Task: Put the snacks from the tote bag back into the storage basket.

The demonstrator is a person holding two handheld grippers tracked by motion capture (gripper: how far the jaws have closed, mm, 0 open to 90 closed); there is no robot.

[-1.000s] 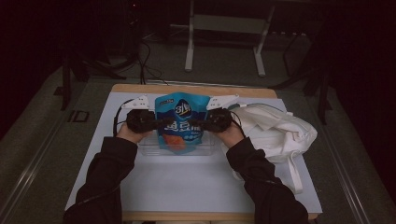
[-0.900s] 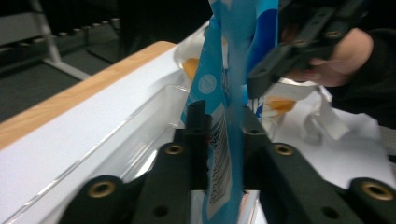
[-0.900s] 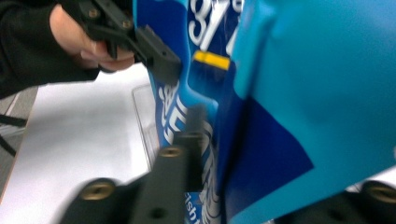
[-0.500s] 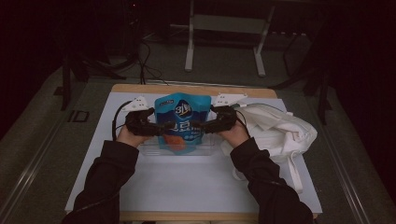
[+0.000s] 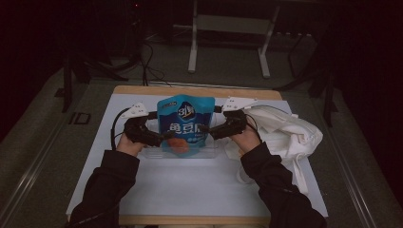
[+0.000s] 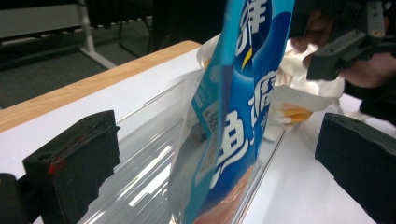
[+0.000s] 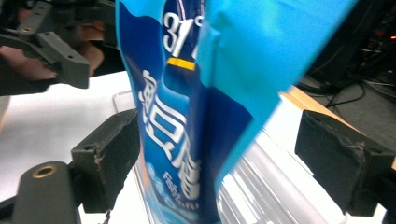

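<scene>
A blue snack pouch (image 5: 185, 121) with white lettering stands upright in a clear plastic tray (image 5: 209, 153) at the middle of the table. My left gripper (image 5: 164, 137) is at the pouch's left edge and my right gripper (image 5: 205, 129) at its right edge. In the left gripper view the pouch (image 6: 233, 116) rises between the jaws of the left gripper (image 6: 219, 172), which stand wide apart, open. In the right gripper view the right gripper (image 7: 229, 168) is open too, with the pouch (image 7: 196, 116) between its jaws, close to the left one.
A crumpled white cloth bag (image 5: 285, 133) lies on the table just right of my right hand. The white mat (image 5: 190, 190) covers the wooden table (image 5: 190, 90). Dark stands and cables fill the floor beyond the far edge.
Both hands have dropped slightly and their jaws now point at the pouch's lower half. The pouch still stands upright in the tray.
</scene>
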